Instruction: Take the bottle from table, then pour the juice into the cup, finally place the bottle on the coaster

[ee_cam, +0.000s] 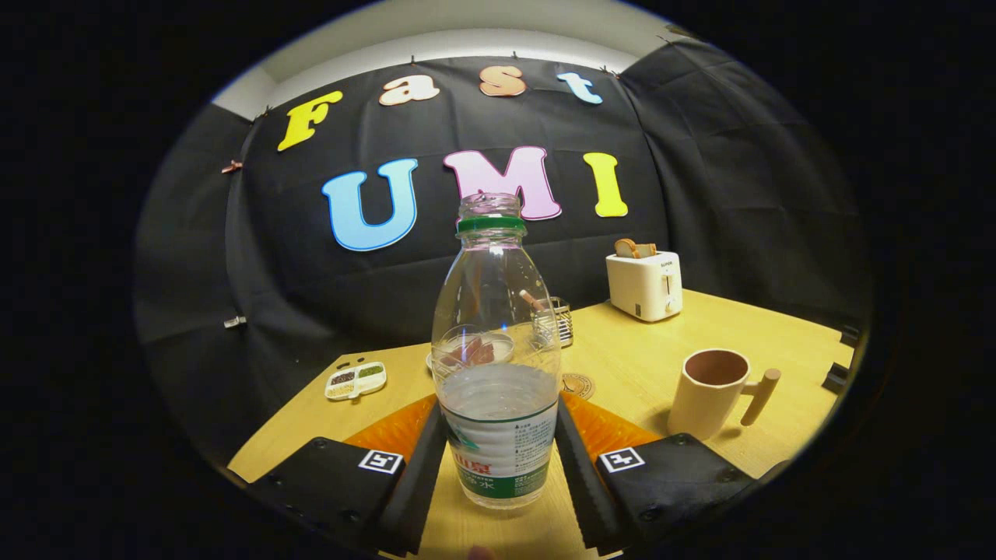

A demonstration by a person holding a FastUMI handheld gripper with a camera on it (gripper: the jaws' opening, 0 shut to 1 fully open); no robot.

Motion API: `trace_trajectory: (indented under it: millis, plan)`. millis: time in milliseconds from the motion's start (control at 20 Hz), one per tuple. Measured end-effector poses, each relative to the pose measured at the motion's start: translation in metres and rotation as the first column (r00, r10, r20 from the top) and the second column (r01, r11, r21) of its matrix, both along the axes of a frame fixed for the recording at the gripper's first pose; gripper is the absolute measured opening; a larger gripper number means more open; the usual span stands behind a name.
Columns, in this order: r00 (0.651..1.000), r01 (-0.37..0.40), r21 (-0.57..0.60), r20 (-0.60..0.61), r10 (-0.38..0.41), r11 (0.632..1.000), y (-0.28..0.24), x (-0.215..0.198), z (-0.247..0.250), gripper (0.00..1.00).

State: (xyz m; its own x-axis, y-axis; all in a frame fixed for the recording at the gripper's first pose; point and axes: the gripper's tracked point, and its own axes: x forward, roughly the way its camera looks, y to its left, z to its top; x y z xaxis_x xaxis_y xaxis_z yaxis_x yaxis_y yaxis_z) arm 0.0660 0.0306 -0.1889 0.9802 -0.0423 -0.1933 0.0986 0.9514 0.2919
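Place: a staged recording booth posing as a home kitchen corner.
Walls: black cloth (700, 194) is hanging on all sides, clipped up beneath a pale ceiling strip.
Surface: a light wooden table (646, 365) is carrying household breakfast things.
Kitchen signs: a white toaster (644, 285) is holding bread slices; a mug with a wooden handle (712, 393) is standing nearby; a divided snack dish (355, 380) is sitting near the table's far edge.
Demo sign: square printed markers (380, 461) are showing on the handheld rig.
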Motion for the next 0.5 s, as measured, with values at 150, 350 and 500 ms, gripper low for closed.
trace_trajectory:
  millis: [150,350,500]
  plan:
    - [1.000,-0.007,0.106,-0.020,0.009,0.994,-0.004,-0.003,-0.002,0.76]
    - [1.000,0.011,0.265,-0.014,-0.007,0.964,-0.018,-0.002,0.002,0.76]
    - [0.999,0.034,0.334,-0.041,-0.021,0.942,-0.029,-0.003,-0.007,0.76]
